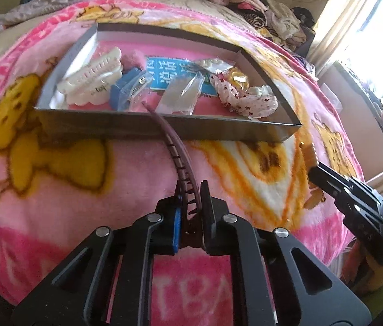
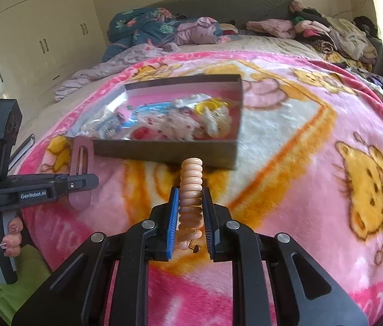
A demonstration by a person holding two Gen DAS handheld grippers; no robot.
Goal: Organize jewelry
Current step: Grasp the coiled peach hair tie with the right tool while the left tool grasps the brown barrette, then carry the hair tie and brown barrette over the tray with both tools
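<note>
Mauve toothed headband (image 1: 176,160) sits clamped edge-on in the left gripper (image 1: 191,206), its free end arcing forward over the near wall of the grey tray (image 1: 137,125) — tip just above or just inside the rim, hard to call through the fisheye. It's thin plastic, light, springy; the grip is near one end, so the long arc will likely wag and could twist between the pads. Teeth face left and may snag the loose cellophane sleeves (image 1: 180,92) already in the tray. The right gripper (image 2: 190,203) is squeezed onto a peach spiral hair tie (image 2: 190,190), held upright short of the tray's front wall. That coil is soft and stretchy and will squash rather than slip; a hold across the middle turns looks safest, as it is now. A small dark bit hangs at its lower end, too small to identify. Tray contents: white claw clips (image 1: 93,78), a blue printed card (image 1: 169,73), a floral scrunchie (image 1: 248,97), something yellow (image 1: 239,80) behind it. Everything rests on a pink cartoon-bear blanket (image 1: 82,190) — plush, so the tray probably shifts if bumped. Clothes heap (image 2: 327,32) at the bed's far end.
</note>
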